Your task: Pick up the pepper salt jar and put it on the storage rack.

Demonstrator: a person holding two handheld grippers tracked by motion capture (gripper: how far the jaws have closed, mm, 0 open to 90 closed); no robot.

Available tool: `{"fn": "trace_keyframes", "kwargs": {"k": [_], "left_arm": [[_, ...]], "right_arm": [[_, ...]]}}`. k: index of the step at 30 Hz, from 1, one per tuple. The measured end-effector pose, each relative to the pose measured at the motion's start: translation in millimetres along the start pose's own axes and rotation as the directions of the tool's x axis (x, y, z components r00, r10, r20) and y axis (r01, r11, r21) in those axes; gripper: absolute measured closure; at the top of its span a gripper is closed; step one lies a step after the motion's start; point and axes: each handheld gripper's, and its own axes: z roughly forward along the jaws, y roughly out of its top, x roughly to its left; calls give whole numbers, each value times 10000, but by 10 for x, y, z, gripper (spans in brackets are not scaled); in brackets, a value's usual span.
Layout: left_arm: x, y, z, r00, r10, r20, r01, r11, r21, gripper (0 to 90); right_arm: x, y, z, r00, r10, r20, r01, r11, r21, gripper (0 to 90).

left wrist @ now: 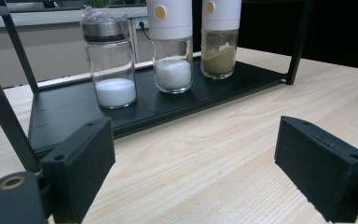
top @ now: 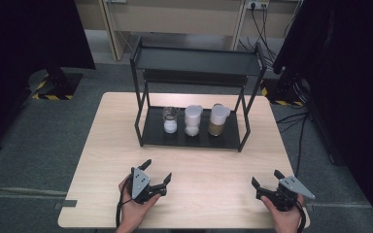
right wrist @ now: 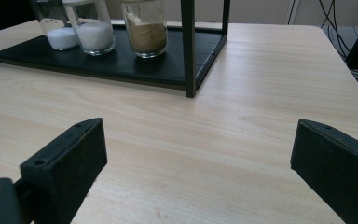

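Black rack (top: 194,133), table centre: lower shelf holds clear jar (top: 170,120), white-capped jar (top: 192,121), brown-filled jar (top: 218,120) in a row. Left gripper (top: 156,173) and right gripper (top: 266,178), near side of rack: jaws wide, empty.

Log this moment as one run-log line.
left hand-held gripper: open, empty | right hand-held gripper: open, empty | three jars: on rack's lower shelf | stage: no contact
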Motion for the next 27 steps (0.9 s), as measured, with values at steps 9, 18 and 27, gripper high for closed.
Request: {"fn": "trace_keyframes", "kwargs": {"k": [9,18,27], "left_arm": [[1,0,1,10000,-25,1,25,10000,5,118],[1,0,1,10000,-43,12,43,10000,9,118],[-1,1,3,10000,-20,13,20,10000,18,117]], "right_arm": [[14,39,88,10000,6,33,-6,9999,-139,39],[24,58,185,10000,-11,68,13,9998,-206,40],[33,10,227,9999,-69,143,71,9999,-149,40]]}}
